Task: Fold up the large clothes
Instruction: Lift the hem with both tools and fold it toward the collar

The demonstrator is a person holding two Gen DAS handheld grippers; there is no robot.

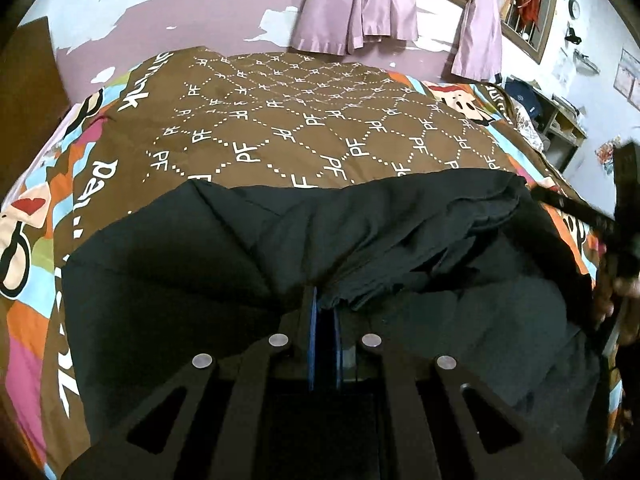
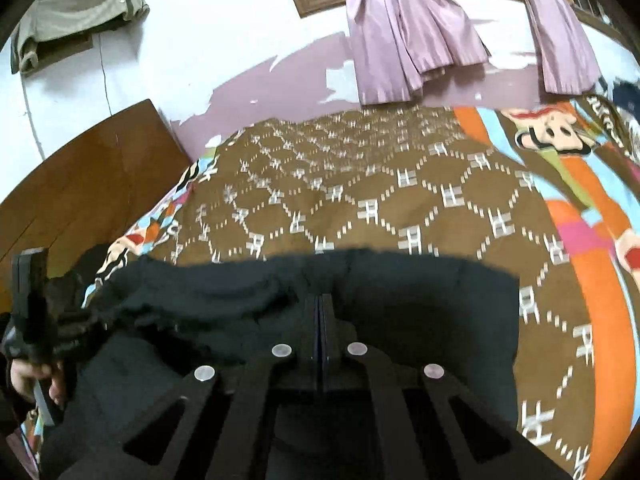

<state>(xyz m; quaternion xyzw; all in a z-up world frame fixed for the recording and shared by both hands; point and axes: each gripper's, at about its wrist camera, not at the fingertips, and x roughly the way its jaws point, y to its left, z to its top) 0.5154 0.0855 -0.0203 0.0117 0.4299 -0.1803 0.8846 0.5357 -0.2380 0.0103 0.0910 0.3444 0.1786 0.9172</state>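
A large black garment (image 1: 240,264) lies spread over the near part of a bed, with bunched folds toward its right side. My left gripper (image 1: 325,300) is shut on a fold of this cloth near its middle. In the right wrist view the same black garment (image 2: 420,312) covers the bed's near edge, and my right gripper (image 2: 322,300) is shut on its far hem. The right gripper also shows blurred at the left wrist view's right edge (image 1: 624,216). The left gripper, held by a hand, appears at the right wrist view's left edge (image 2: 32,312).
The bed carries a brown bedspread (image 1: 304,120) with white PF lettering and bright cartoon borders. Purple curtains (image 1: 356,8) hang from a barred window behind it. A wooden headboard (image 2: 80,184) stands at the left, and shelves (image 1: 560,120) with clutter at the far right.
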